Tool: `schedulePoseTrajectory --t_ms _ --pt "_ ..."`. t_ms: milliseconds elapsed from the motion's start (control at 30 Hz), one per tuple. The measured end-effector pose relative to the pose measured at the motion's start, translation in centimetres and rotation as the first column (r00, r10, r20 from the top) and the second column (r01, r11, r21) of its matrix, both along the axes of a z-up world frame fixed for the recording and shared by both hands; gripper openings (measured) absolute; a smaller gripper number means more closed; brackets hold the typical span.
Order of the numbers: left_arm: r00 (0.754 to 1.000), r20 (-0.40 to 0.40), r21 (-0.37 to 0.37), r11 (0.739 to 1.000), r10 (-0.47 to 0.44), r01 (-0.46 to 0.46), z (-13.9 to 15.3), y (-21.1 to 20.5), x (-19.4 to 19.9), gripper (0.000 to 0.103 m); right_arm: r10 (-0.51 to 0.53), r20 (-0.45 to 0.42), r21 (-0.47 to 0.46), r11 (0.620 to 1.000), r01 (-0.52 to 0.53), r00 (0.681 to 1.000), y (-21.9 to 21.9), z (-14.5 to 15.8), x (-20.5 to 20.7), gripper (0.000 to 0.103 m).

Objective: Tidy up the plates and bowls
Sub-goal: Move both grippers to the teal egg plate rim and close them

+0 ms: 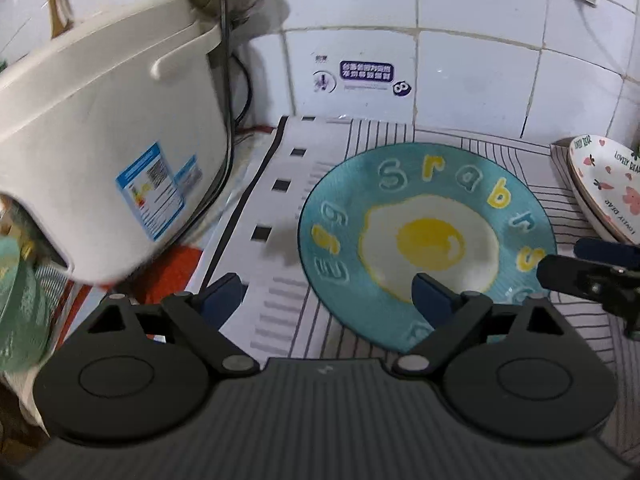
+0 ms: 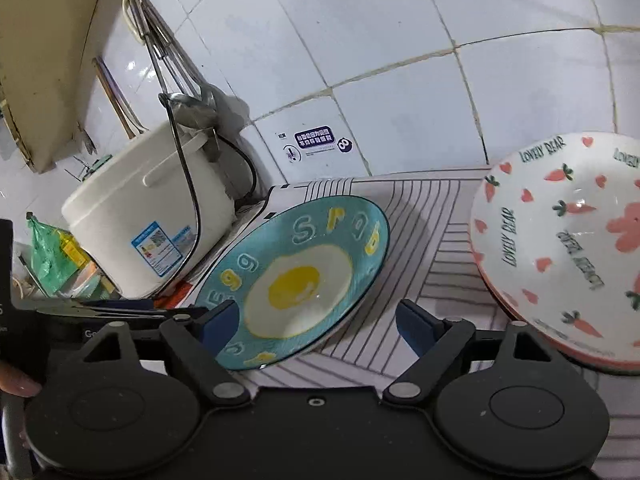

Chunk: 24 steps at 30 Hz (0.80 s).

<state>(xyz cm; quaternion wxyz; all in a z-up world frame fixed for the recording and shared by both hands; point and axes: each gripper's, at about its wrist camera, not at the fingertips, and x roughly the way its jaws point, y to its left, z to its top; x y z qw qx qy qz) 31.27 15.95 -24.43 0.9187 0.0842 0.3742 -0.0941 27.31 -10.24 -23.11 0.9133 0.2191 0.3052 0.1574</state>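
From my left wrist, my left gripper (image 1: 326,294) stands wide and empty; one pad hangs over the near rim of the teal egg plate (image 1: 428,240), which lies flat on the striped mat (image 1: 360,136) beside the rice cooker (image 1: 104,152). If I close from this angle, I judge the pad could skate off the glazed rim.

From my right wrist, my right gripper (image 2: 318,318) is also spread wide, holding nothing. The carrot bowl (image 2: 560,240) sits just to the right, on what may be another dish. Swinging over carelessly could knock it.
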Motion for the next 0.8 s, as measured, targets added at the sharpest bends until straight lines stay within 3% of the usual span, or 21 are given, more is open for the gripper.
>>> schedulePoseTrajectory --t_ms 67,233,333,433,600,700,800 --pt "1.000 -0.009 -0.012 1.000 0.003 -0.003 -0.2 0.1 0.9 0.092 -0.032 -0.002 -0.054 0.998 0.032 0.999 0.6 0.1 0.3 0.086" --pt "0.997 -0.082 -0.049 0.999 0.010 -0.014 -0.9 0.7 2.5 0.073 -0.027 -0.054 0.002 1.000 0.028 0.998 0.6 -0.7 1.8 0.081" --pt "0.996 -0.091 -0.068 0.997 0.016 -0.022 -1.2 1.3 2.8 0.061 -0.031 -0.072 -0.010 0.999 0.031 0.997 0.8 -0.9 2.5 0.071" --pt "0.994 -0.112 -0.075 0.997 0.011 -0.020 -1.6 1.6 3.2 0.051 -0.041 -0.094 0.005 0.999 0.042 0.995 0.7 -1.0 2.9 0.057" --pt "0.988 -0.149 -0.110 0.994 -0.036 0.019 -2.2 1.9 3.8 0.048 -0.068 -0.135 -0.023 0.998 0.065 0.988 0.4 -1.7 3.7 0.023" --pt "0.984 -0.166 -0.141 0.989 -0.062 0.038 -2.3 1.8 4.0 0.034 -0.054 -0.137 -0.017 0.999 0.052 0.989 0.2 -1.9 3.9 0.023" --pt "0.981 -0.189 -0.164 0.986 -0.051 0.020 -2.3 1.8 4.4 0.033 -0.047 -0.130 -0.015 0.999 0.045 0.990 0.2 -2.1 4.2 0.023"
